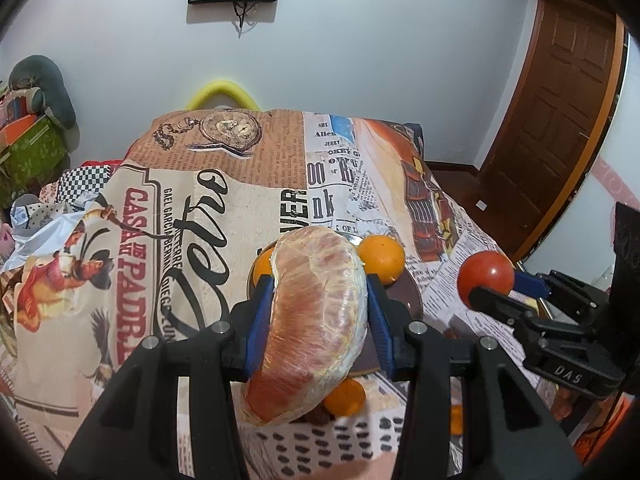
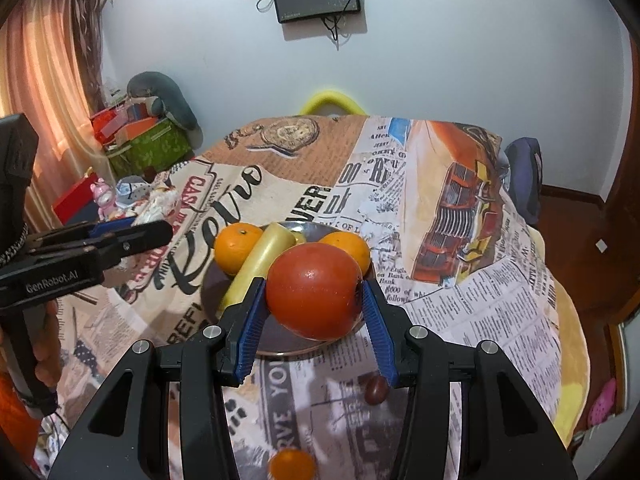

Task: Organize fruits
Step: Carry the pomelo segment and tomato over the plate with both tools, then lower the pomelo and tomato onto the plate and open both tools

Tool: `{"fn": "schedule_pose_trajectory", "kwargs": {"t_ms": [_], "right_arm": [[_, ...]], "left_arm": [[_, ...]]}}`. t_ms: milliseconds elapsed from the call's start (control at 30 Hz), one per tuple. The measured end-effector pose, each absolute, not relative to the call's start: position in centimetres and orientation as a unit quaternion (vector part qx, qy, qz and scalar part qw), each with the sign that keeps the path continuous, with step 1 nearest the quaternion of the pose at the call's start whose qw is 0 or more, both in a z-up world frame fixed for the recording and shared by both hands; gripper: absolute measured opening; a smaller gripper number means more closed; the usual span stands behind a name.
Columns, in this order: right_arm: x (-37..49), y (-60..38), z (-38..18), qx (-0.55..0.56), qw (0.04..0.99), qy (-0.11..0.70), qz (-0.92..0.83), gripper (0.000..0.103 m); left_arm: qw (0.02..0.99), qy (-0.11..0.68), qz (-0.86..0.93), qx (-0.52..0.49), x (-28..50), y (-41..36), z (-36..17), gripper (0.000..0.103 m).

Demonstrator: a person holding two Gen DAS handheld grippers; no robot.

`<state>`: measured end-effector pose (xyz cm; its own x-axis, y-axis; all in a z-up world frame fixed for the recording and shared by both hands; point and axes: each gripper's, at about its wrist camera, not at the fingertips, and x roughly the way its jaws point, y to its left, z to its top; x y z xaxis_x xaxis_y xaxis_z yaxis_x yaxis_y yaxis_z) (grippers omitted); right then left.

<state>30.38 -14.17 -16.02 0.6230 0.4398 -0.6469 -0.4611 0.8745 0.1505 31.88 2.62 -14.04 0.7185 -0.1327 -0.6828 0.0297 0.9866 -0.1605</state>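
My left gripper (image 1: pixel 318 280) is shut on a large peeled pomelo piece in clear wrap (image 1: pixel 316 320), held above a dark metal plate (image 1: pixel 404 296). My right gripper (image 2: pixel 314 286) is shut on a red tomato (image 2: pixel 314 290), held over the near side of the plate (image 2: pixel 288 346). On the plate lie two oranges (image 2: pixel 237 250) (image 2: pixel 348 248) and a pale yellow banana-like fruit (image 2: pixel 262 264). The tomato also shows in the left wrist view (image 1: pixel 486 278) at the right. In the right wrist view the left gripper's fingers (image 2: pixel 132 236) show at the left; the pomelo is out of sight there.
A small orange (image 2: pixel 291 465) and a dark brown date-like fruit (image 2: pixel 376 390) lie on the printed tablecloth (image 2: pixel 480 280) near me. Another small orange (image 1: pixel 345 398) shows under the pomelo. Clutter and boxes (image 2: pixel 148 140) stand beyond the table's left edge. A wooden door (image 1: pixel 560 120) is at right.
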Motion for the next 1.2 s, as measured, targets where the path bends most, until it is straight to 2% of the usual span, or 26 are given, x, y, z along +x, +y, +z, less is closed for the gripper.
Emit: {"fn": "schedule_pose_trajectory", "kwargs": {"t_ms": [700,1200], "right_arm": [[35.2,-12.3,-21.4,-0.036,0.878,0.409,0.248,0.045],[35.0,-12.4,-21.3,-0.034,0.878,0.411,0.244,0.049]], "left_arm": [[0.914,0.393,-0.034,-0.095,37.2,2.6,-18.8,0.045],[0.912,0.403,-0.025,-0.075,37.1,2.1,-19.5,0.045]]}}
